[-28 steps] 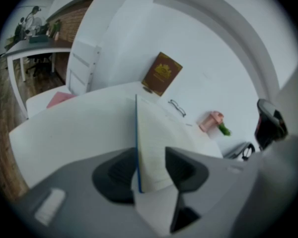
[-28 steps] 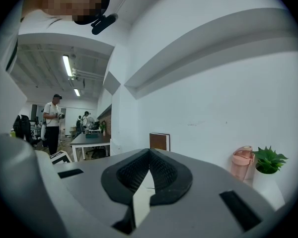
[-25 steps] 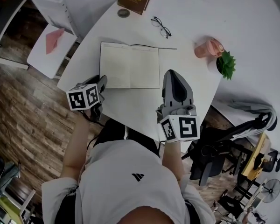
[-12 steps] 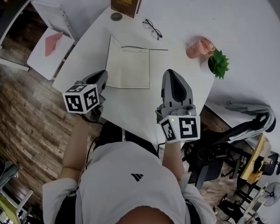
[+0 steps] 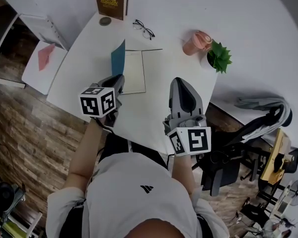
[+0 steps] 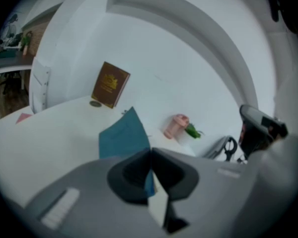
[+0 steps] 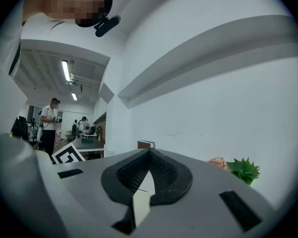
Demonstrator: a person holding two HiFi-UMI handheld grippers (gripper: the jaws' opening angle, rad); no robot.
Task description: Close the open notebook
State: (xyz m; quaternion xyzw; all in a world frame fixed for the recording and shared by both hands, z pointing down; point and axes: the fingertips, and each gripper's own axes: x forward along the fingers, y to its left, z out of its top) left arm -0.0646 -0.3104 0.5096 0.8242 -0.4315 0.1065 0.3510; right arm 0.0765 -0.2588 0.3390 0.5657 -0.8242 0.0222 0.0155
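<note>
Jaws of left gripper (image 6: 150, 153) pinch notebook cover (image 6: 123, 137)

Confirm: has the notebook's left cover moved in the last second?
Yes. The left cover has swung up off the table toward the flat right page, pinched in the left tool.

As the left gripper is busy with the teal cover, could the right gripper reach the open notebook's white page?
Probably yes. The right gripper, jaws shut and empty, sits just beside the white page, with only bare white table between them; the pink cup and green potted plant stand farther back.
</note>
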